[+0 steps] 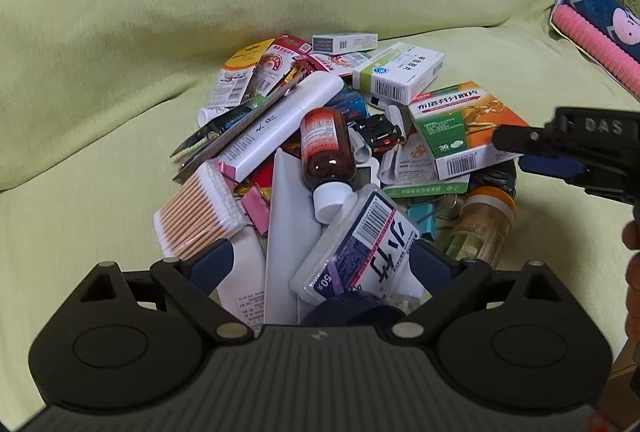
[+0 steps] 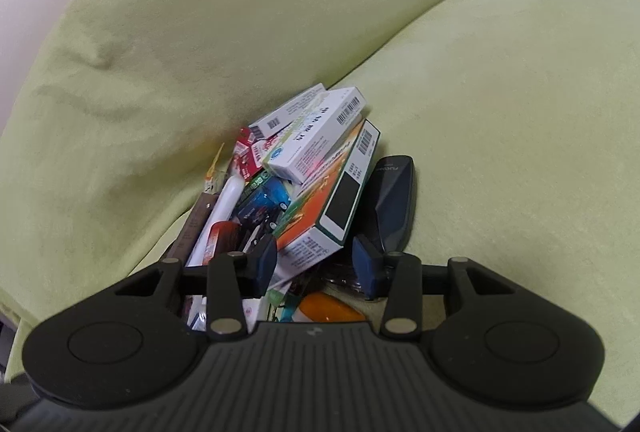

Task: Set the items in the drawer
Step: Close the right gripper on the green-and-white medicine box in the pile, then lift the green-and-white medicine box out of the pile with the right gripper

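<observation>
Left wrist view: looks forward and down over its own hand-held gripper (image 1: 322,260), close above the heap of small items (image 1: 340,152) on a green-covered sofa seat (image 1: 100,192), facing the backrest. Right wrist view: lower, nearer, enters from the heap's right side, angled toward the backrest. Shared: the green-orange medicine box (image 1: 464,128) (image 2: 332,200) and the white barcode box (image 1: 400,72) (image 2: 316,140). The right hand-held gripper (image 1: 536,152) shows at the left view's right edge.

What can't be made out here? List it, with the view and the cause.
- Drawer: in neither view.
- Dark blue cap, left wrist view: partly behind the left gripper.
- Orange-capped bottle, right wrist view: mostly behind the right gripper.
- Box print: too small.
</observation>
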Action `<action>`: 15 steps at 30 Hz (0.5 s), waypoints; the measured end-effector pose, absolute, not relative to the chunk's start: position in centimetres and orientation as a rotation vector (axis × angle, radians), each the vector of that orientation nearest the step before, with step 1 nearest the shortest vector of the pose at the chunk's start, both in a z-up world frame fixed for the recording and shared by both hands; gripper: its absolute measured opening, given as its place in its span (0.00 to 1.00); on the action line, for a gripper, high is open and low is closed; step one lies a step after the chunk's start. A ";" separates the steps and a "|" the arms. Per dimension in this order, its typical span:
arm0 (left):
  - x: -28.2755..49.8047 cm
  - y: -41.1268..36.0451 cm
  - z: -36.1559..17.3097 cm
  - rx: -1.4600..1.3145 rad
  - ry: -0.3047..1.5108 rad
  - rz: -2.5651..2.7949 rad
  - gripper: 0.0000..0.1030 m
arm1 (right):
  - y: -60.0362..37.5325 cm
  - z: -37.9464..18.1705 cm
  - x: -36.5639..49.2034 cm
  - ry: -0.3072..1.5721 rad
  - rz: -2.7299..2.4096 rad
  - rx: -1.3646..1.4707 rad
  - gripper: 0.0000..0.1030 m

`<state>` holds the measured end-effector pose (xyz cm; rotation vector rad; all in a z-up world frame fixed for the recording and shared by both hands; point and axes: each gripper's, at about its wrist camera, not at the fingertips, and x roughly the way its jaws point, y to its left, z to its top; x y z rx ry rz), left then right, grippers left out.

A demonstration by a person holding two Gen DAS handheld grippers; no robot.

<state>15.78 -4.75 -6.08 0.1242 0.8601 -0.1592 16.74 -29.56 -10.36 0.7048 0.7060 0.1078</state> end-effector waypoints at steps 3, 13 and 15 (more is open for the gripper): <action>15.6 -4.7 -6.1 0.124 0.863 -0.159 0.94 | -29.7 -10.8 17.4 0.702 0.108 0.767 0.27; 14.7 -4.6 -5.4 0.117 0.857 -0.175 0.94 | -30.3 -7.5 13.5 0.663 0.273 0.601 0.20; 14.3 -4.7 -5.2 0.115 0.854 -0.186 0.94 | -30.8 -6.4 11.2 0.668 0.287 0.525 0.17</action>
